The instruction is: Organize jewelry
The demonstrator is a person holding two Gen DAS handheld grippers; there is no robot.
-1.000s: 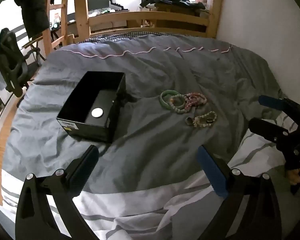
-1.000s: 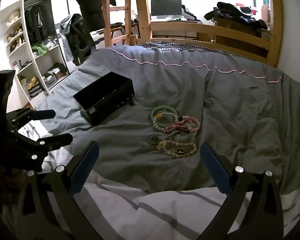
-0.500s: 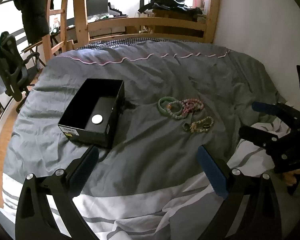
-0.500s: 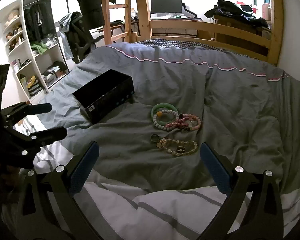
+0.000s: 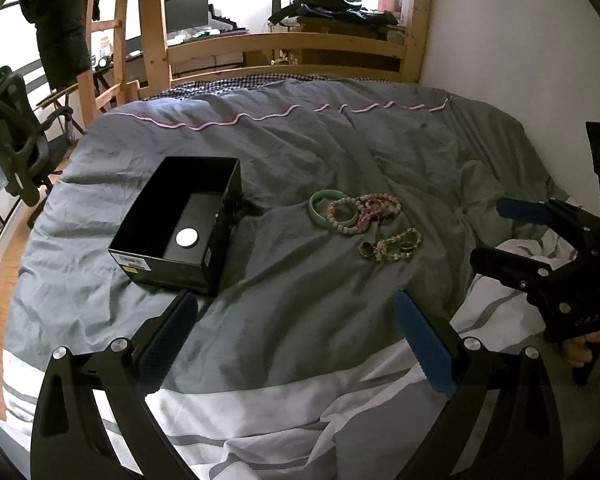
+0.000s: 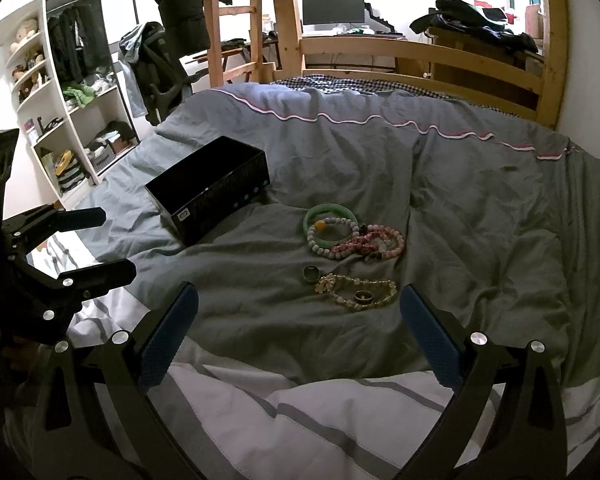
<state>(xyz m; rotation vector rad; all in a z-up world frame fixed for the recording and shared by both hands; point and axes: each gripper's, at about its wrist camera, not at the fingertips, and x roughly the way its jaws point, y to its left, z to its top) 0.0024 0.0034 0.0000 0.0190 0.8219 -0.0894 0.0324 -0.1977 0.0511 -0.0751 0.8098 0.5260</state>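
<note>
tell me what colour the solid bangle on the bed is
Green: the bangle is a smooth pale jade green ring, clearest in the right wrist view.

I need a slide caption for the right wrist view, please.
Right gripper open above a grey duvet, facing bracelets and rings beside an open black box.

Black box [image 5: 180, 236] sits left of bracelets [image 5: 356, 214] on grey duvet [image 5: 300, 280].
</note>
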